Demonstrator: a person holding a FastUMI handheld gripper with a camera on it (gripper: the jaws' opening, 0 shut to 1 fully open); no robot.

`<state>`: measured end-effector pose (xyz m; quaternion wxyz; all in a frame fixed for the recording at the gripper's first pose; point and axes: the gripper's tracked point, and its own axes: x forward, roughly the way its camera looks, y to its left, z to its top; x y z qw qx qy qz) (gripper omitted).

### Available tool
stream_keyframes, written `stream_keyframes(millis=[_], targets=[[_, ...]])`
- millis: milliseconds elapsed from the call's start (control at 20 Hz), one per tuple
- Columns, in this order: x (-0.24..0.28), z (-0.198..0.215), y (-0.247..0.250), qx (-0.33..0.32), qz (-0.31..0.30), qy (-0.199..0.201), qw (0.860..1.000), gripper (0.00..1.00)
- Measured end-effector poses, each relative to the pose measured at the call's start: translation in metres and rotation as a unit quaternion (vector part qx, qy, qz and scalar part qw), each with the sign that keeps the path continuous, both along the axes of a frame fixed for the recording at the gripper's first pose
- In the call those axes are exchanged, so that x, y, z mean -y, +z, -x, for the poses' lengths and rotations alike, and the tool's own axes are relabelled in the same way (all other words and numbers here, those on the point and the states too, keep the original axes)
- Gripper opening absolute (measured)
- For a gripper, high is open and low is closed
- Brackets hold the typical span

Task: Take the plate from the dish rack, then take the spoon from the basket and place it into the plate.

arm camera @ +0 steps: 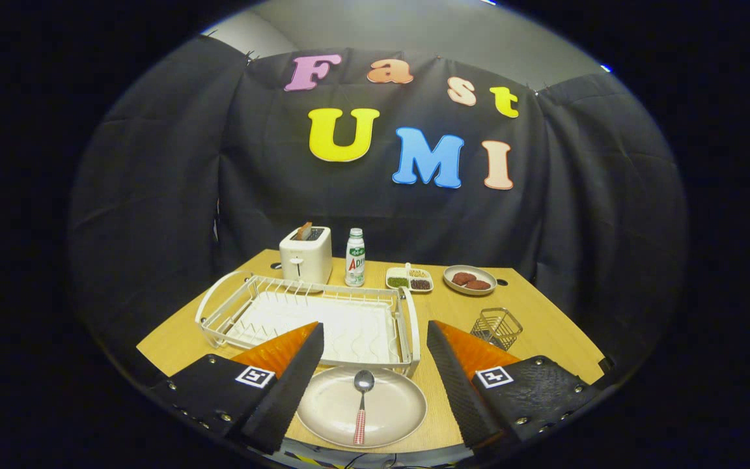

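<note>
The dish rack (pixel 310 316) is sitting at the table's left, with the toaster (pixel 306 254) behind it. The gripper (pixel 372 384) is hanging spread wide, gripping nothing, over the plate (pixel 323 407), which seems to be overhanging the table's near edge. The spoon (pixel 362 404) is lying in it. The wire basket (pixel 497 327) is standing off to the right with bare tabletop (pixel 544 326) around it.

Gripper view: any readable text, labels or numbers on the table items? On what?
Bottle: printed label, too small and blurred to read.
Toaster: no readable marks.
Gripper: open, fingers flanking the plate with the spoon; square coded tags on it, no words.
</note>
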<state>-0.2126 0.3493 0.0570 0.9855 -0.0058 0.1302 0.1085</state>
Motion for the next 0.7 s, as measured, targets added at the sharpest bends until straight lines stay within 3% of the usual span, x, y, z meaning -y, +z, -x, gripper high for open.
stream_keyframes(millis=[450,600,700], targets=[[0.073,-0.077,0.118,0.120,-0.042,-0.024,0.992,0.96],[0.097,-0.095,0.134,0.139,-0.051,-0.021,0.989,0.96],[0.108,-0.104,0.140,0.150,-0.062,0.002,0.987,0.96]])
